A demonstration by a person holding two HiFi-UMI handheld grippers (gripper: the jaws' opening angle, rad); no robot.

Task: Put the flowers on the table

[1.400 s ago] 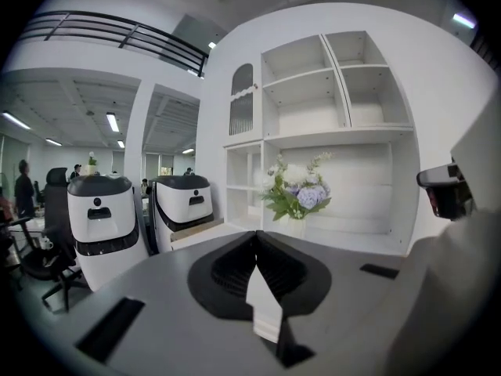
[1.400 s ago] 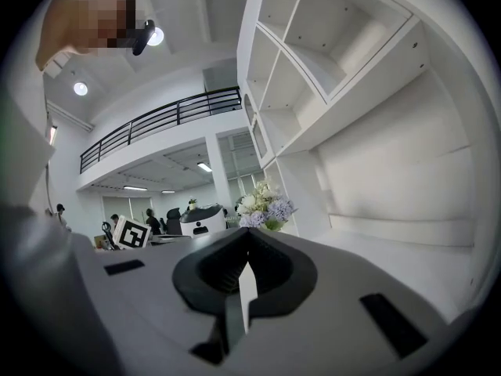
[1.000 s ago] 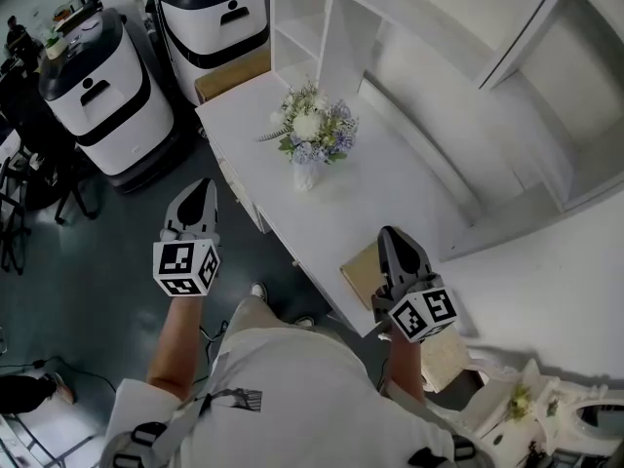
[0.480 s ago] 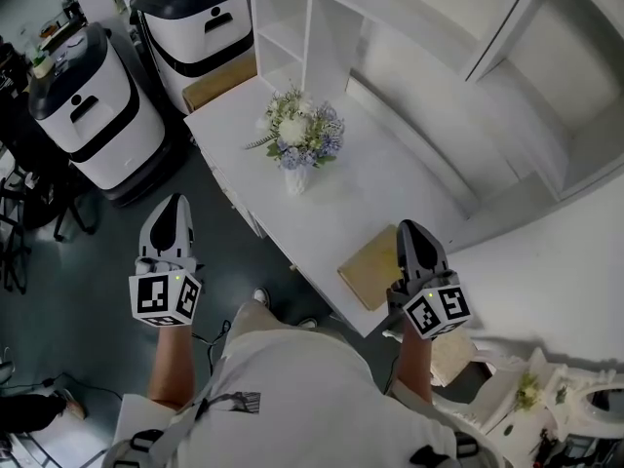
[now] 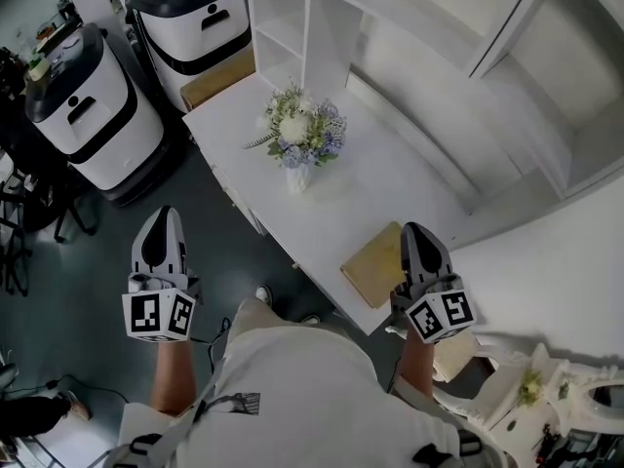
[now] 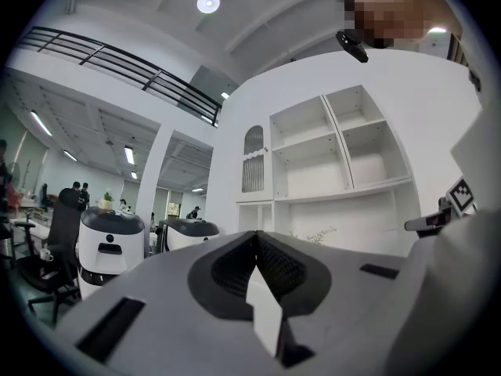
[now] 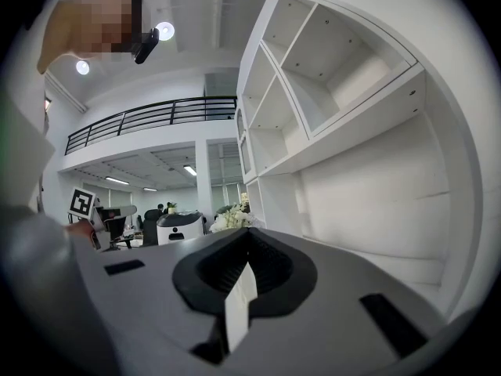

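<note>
1. The flowers [image 5: 300,136] stand upright in a white vase [image 5: 296,176] toward the far end of the bench [image 5: 409,188], with their stems vertical.
2. Nothing touches them. As I read it, they already sit where the task wants them.
3. My right gripper [image 5: 419,247] hovers to the right of the flowers and nearer me, over a brown board [image 5: 370,266] at the bench's near edge. Its jaws are clenched on nothing.
4. My left gripper [image 5: 161,242] hangs to the left of the flowers and nearer me, off the bench and over the floor [image 5: 88,252]. Its jaws are pressed together too, and empty.
5. Both are well apart from the flowers. I'd judge the right better placed, since the blooms lie ahead and to its left.
6. Beyond the flowers rises a white shelf [image 5: 322,18], and two white machines [image 5: 88,105] stand to their left.
</note>
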